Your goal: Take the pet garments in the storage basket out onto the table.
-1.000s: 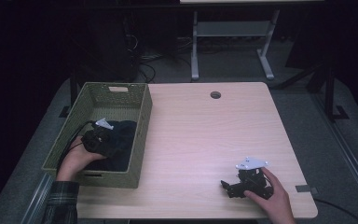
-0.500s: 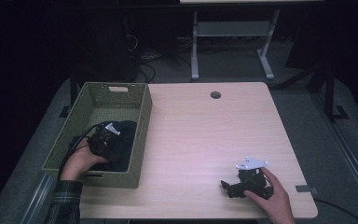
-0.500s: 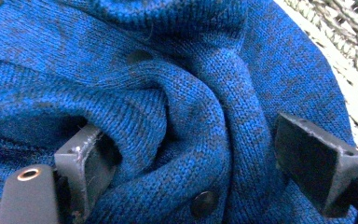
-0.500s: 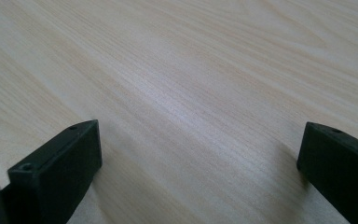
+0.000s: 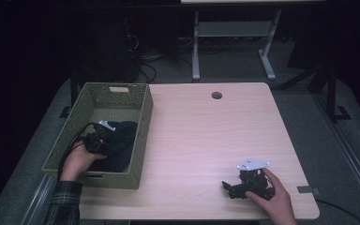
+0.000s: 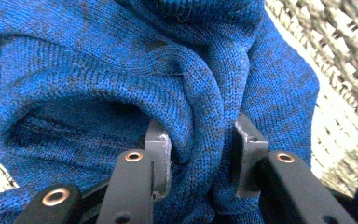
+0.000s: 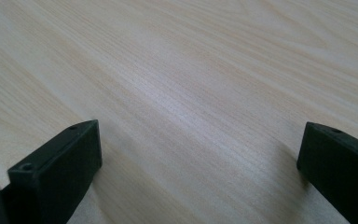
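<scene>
A blue knitted garment [image 6: 98,70] lies bunched in the green woven basket [image 5: 143,126]; it looks dark in the high view [image 5: 124,140]. My left gripper [image 5: 108,144] is down inside the basket. Its jaws have just been closing and now pinch a thick fold of the knit [image 6: 200,144]. My right gripper [image 5: 226,186] rests near the table's front right, held by a hand. Its jaws stand wide apart over bare wood [image 7: 200,149], with nothing between them.
The basket stands along the left edge of the light wooden table [image 5: 206,131]. A round cable hole [image 5: 216,95] sits near the far edge. Beyond the table are a metal frame [image 5: 234,42] and cables on a dark floor.
The left gripper has shifted slightly over the garment in the basket. The right hand and its gripper have stayed put.
</scene>
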Available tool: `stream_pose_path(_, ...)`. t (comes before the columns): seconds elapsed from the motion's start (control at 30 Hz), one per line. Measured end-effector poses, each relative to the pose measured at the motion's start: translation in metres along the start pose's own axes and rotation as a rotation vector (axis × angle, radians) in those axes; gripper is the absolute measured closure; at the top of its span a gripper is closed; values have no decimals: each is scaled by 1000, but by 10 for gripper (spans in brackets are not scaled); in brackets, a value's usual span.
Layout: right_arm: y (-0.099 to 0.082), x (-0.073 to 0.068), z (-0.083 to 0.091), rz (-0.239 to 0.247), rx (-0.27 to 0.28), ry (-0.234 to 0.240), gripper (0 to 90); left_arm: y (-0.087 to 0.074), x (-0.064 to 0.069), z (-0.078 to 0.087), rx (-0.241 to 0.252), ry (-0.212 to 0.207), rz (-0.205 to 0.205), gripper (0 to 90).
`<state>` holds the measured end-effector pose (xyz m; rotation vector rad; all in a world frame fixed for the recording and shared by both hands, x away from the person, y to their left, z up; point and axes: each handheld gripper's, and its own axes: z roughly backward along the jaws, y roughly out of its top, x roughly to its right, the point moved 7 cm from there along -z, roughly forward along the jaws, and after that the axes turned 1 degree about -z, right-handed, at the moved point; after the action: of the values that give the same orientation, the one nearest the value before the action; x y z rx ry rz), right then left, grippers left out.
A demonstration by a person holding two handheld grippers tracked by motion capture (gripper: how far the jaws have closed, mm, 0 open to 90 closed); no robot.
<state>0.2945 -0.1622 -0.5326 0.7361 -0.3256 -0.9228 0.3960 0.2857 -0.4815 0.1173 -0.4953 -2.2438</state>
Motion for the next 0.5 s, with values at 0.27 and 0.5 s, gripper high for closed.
stream_pose_path(0.27,0,0,0,0,0,0,0,7,-4,15,115,-24,44,667)
stream_pose_path(0.5,0,0,0,0,0,0,0,14,-8,33,255,-26,75,676)
